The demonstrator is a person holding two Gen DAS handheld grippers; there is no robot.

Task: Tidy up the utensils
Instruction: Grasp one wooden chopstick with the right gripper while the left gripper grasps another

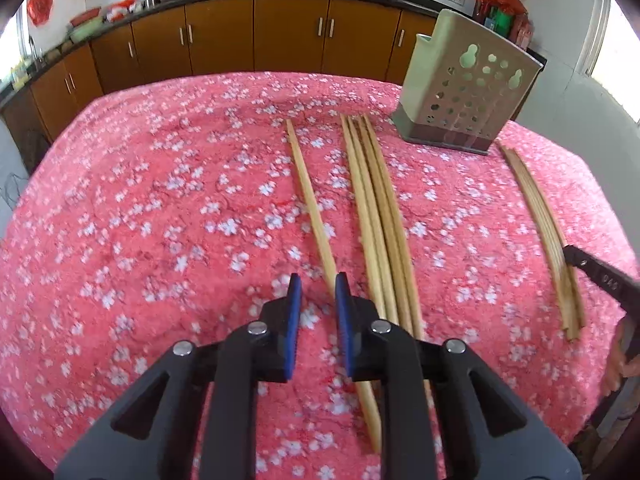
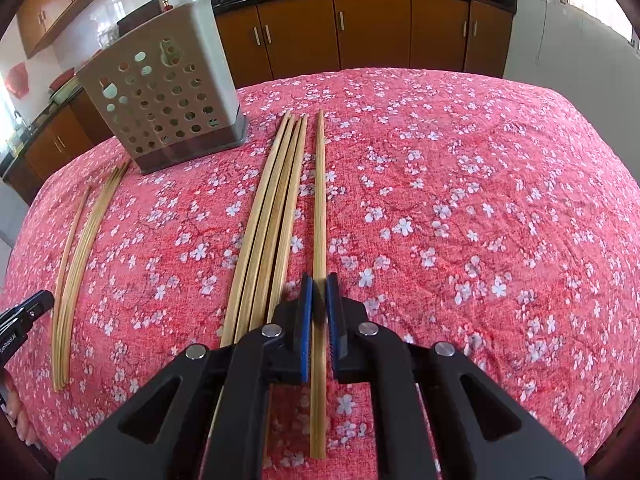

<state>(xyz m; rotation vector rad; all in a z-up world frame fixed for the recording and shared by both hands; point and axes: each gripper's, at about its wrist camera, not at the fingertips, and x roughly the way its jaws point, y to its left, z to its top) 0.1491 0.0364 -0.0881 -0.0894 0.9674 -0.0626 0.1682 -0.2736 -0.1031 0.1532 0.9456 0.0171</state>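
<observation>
My right gripper (image 2: 319, 280), low in the middle of its own view, has its blue pads drawn in on a single chopstick (image 2: 319, 216), which runs between them. That stick's long axis goes straight up the frame, from the bottom edge toward the holder (image 2: 168, 104) at upper left, so the jaws straddle it crosswise near its near end. Just to its left lies a bundle of chopsticks (image 2: 272, 216), parallel and nearly touching it.

My left gripper (image 1: 318, 284), at lower centre of the left view, is narrowed but with a clear gap showing between its pads. A lone chopstick (image 1: 308, 196) runs up the frame from the right-hand pad; whether it sits between the pads or passes just beside them I cannot tell. To its right lies a group of four (image 1: 376, 208), also pointing up the frame. In this view the holder (image 1: 466, 92) stands at upper right, on the pink flowered cloth (image 1: 160, 200).

I judge the right hand the better placed: it has a stick pinched already, and the holder lies up and left along that stick's own line. The stick would need tipping upright before it drops in.
</observation>
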